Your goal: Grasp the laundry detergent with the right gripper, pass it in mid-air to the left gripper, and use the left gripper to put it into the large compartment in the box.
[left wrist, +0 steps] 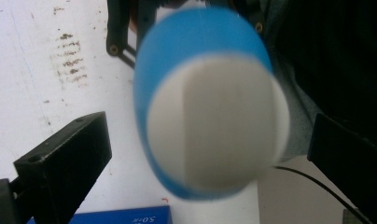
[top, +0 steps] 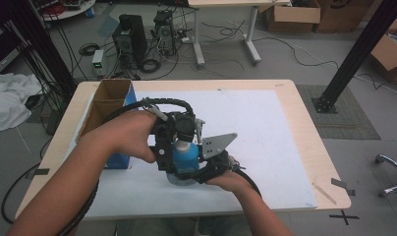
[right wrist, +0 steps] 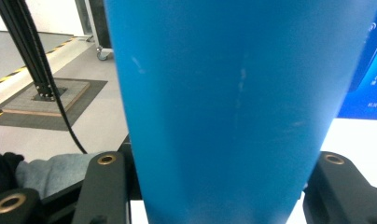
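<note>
While the right gripper clamps one blue bottle, the left gripper gapes around its white cap, seen end-on.

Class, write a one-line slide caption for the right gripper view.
Right gripper shut on a blue bottle, grey floor and a black frame post behind.

Just left of the left tongs, touching the white sheet: an open cardboard box with a blue side. Right of the right tongs, near the corner of the wooden table: a thin wooden stick. Well beyond both, on the floor: two computer towers, a second desk, more cardboard boxes. Far left, a crumpled white cloth. Far right, a slanting black post.
</note>
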A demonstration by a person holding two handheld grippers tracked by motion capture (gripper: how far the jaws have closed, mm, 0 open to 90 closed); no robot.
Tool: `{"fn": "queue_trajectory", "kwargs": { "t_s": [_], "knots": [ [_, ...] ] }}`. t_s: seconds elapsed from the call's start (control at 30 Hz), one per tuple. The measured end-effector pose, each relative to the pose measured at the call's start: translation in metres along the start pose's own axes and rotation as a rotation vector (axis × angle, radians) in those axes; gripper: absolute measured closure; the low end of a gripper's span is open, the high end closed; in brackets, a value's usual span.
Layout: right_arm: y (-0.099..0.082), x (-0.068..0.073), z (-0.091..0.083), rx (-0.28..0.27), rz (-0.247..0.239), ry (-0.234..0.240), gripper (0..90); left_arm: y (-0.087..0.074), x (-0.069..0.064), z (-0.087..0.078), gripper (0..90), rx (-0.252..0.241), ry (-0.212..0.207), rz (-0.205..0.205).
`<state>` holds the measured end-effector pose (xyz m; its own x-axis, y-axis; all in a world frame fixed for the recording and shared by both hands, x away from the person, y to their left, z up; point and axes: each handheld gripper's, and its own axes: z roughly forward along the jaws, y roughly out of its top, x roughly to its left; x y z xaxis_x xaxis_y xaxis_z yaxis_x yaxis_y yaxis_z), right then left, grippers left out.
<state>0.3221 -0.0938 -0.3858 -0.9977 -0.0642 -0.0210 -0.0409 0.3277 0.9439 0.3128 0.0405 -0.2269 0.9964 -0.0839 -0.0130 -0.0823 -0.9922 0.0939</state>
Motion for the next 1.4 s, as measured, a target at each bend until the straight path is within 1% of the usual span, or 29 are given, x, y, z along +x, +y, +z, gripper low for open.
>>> {"fn": "queue_trajectory", "kwargs": {
  "t_s": [0.1, 0.23, 0.57, 0.8, 0.97, 1.2, 1.4],
  "knots": [
    [0.003, 0.000, 0.003, -0.013, -0.002, 0.003, 45.0, 0.000, 0.000, 0.001, 0.1, 0.000, -0.002, -0.003],
    [0.008, 0.000, 0.007, -0.028, 0.004, -0.002, 45.1, 0.000, 0.000, 0.003, 0.1, 0.013, -0.002, -0.009],
    [0.008, 0.000, 0.008, -0.021, 0.007, -0.010, 45.0, -0.001, 0.000, 0.008, 0.1, 0.019, 0.004, -0.024],
    [0.010, 0.000, 0.011, -0.026, -0.001, -0.012, 45.0, 0.000, 0.001, 0.011, 0.7, 0.038, 0.015, -0.032],
    [0.010, 0.000, 0.012, -0.029, -0.003, -0.012, 44.9, 0.000, 0.000, 0.010, 3.7, 0.038, 0.028, -0.032],
    [0.010, 0.000, 0.013, -0.029, 0.001, -0.011, 44.9, 0.000, 0.000, 0.011, 9.9, 0.050, 0.019, -0.034],
    [0.010, -0.001, 0.013, -0.032, 0.004, -0.011, 44.9, 0.002, 0.001, 0.010, 15.7, 0.051, 0.022, -0.033]
  ]
}}
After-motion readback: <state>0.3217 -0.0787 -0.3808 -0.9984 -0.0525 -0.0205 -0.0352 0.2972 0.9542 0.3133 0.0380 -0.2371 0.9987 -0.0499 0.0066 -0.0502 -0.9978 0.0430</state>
